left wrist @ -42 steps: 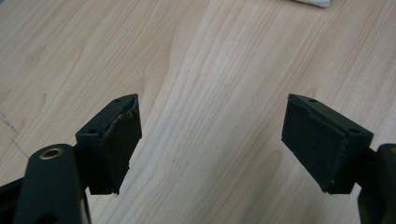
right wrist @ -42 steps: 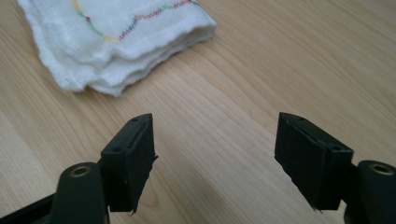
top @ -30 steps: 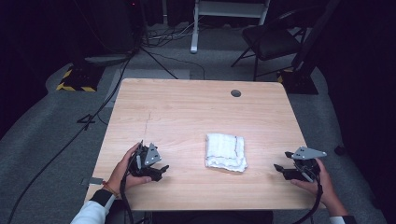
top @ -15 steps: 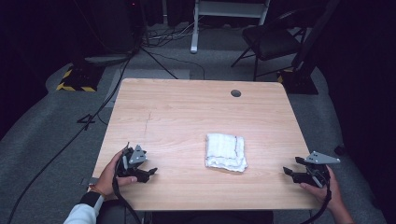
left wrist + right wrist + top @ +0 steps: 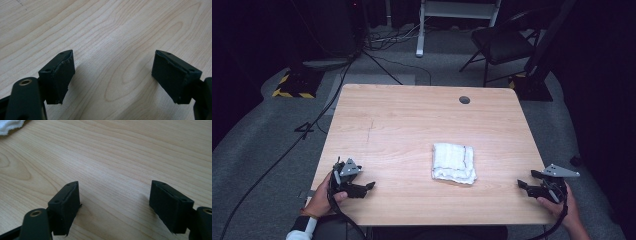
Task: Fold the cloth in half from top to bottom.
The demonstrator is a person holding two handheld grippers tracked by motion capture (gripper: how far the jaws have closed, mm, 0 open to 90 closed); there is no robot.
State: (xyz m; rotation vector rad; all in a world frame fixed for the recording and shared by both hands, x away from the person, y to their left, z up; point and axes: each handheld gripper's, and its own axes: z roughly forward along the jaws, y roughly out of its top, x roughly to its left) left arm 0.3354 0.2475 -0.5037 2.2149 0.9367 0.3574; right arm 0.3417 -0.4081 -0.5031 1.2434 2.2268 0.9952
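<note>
A folded white towel (image 5: 454,163) lies flat on the wooden table (image 5: 412,120), right of its middle. My left gripper (image 5: 364,186) rests low at the near left edge, held by a hand; in the left gripper view (image 5: 112,75) its jaws stand wide apart over bare wood and have just opened a little further. My right gripper (image 5: 524,182) sits at the near right corner, pointing left toward the towel. Its jaws (image 5: 115,205) have just been opening and hold nothing. A corner of the towel (image 5: 10,126) shows at the top left of the right gripper view.
A round dark cable hole (image 5: 464,100) sits near the table's far edge. Beyond the table stand a black chair (image 5: 502,45) and a white stand (image 5: 422,30), with cables across the grey floor (image 5: 272,150).
Both hands have drawn outward and toward the near edge: the left gripper to the left, the right gripper to the right. The towel has not moved.
</note>
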